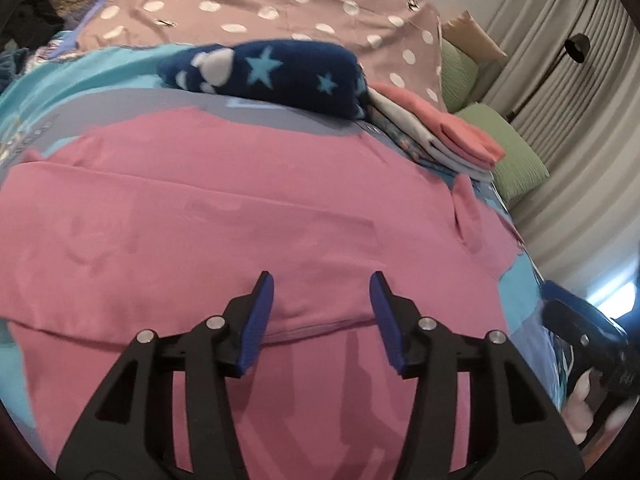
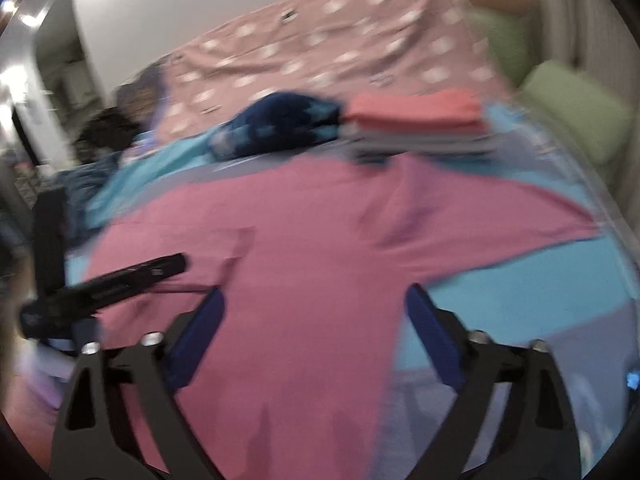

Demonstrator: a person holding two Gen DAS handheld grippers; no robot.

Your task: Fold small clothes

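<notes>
While the pink shirt lies spread flat across the bed, its long axis runs left to right in the left wrist view, with a short sleeve pointing toward the right edge of the bed. A straight fold edge crosses the fabric just ahead of the left claw. The cloth is thin, smooth knit with shallow creases.

The left claw is spread apart, holding nothing, and its blue ribbed pads sit just above the shirt on either side of the fold edge. The right claw is also spread wide and empty, poised over the lower part of the shirt; this view is motion-blurred, so contact with the cloth cannot be told.

Beyond the shirt, a rolled dark blue fleece with pale stars rests on the light blue and grey bedspread. Just beside it to the right stands a stack of folded clothes, coral piece on top. A mauve sheet with white dots covers the far bed. Green pillows line the right side, near the grey curtains.
</notes>
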